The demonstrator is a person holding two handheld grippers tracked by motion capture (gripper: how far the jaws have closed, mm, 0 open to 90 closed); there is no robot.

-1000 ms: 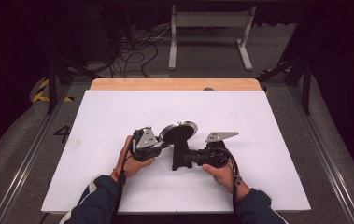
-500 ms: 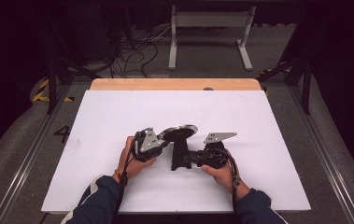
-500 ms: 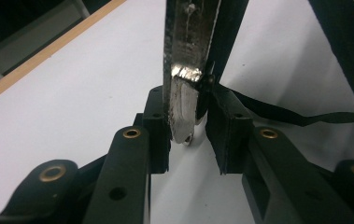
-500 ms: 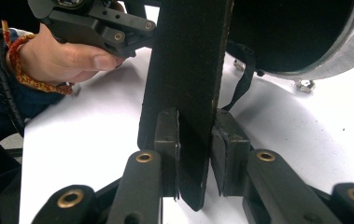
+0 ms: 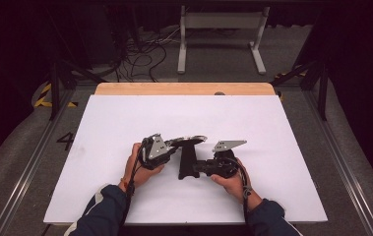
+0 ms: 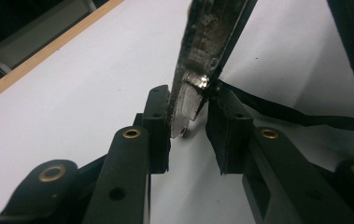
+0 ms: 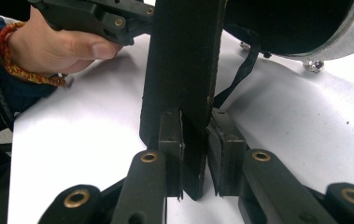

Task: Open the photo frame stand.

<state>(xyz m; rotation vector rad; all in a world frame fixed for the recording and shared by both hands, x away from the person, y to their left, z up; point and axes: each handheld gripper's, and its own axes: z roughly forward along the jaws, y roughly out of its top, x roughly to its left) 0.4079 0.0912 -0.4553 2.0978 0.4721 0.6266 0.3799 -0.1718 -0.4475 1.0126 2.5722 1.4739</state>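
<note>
A small metal pan point(image 5: 188, 141) with a flat black handle point(image 5: 188, 164) is held tilted above the white table point(image 5: 125, 118), between both hands. My left gripper point(image 5: 173, 146) is shut on the pan's worn silver rim point(image 6: 198, 56), which stands between its pads point(image 6: 160, 121). My right gripper point(image 5: 198, 169) comes in from the right. Its jaws have just been closing and it is shut on the handle point(image 7: 181, 60), with both pads against it. A thin black strap point(image 7: 240, 74) hangs from the handle. The pan's dark bowl point(image 7: 296, 23) shows at the upper right of the right gripper view.
The white sheet covers the table except for a wooden strip point(image 5: 184, 88) along the far edge. Behind the table stand a metal frame point(image 5: 221, 29) and loose cables point(image 5: 144, 49) on the floor. The hand holding the left gripper point(image 7: 58, 44) wears a red cord bracelet.
</note>
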